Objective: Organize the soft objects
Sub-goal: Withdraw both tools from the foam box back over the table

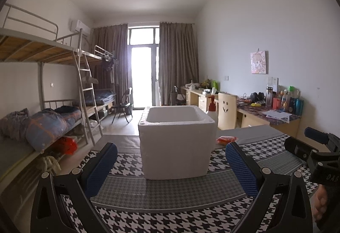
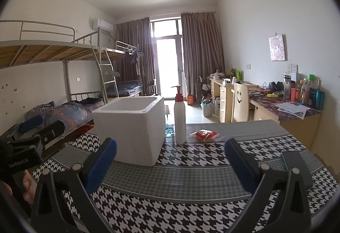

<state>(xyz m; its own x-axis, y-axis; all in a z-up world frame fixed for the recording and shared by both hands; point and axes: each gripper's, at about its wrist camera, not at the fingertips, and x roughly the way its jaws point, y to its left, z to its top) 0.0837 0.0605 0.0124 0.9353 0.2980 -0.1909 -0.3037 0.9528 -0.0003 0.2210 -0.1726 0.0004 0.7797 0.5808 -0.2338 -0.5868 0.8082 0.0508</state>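
A white foam box (image 1: pixel 177 141) stands open-topped on the houndstooth tablecloth (image 1: pixel 170 194), straight ahead of my left gripper (image 1: pixel 171 166), which is open and empty with blue pads. In the right wrist view the box (image 2: pixel 129 127) is ahead and left of my right gripper (image 2: pixel 170 164), also open and empty. A small orange soft packet (image 2: pixel 204 135) lies on the table to the right of the box, behind a white pump bottle (image 2: pixel 180 116). The packet shows in the left wrist view (image 1: pixel 226 139) beside the box's right side. The box's inside is hidden.
The right gripper's body (image 1: pixel 314 154) is at the left view's right edge; the left gripper's body (image 2: pixel 25 148) is at the right view's left edge. A dark flat object (image 2: pixel 297 167) lies near the right finger. Bunk beds (image 1: pixel 42 105) stand left, desks (image 1: pixel 265 114) right.
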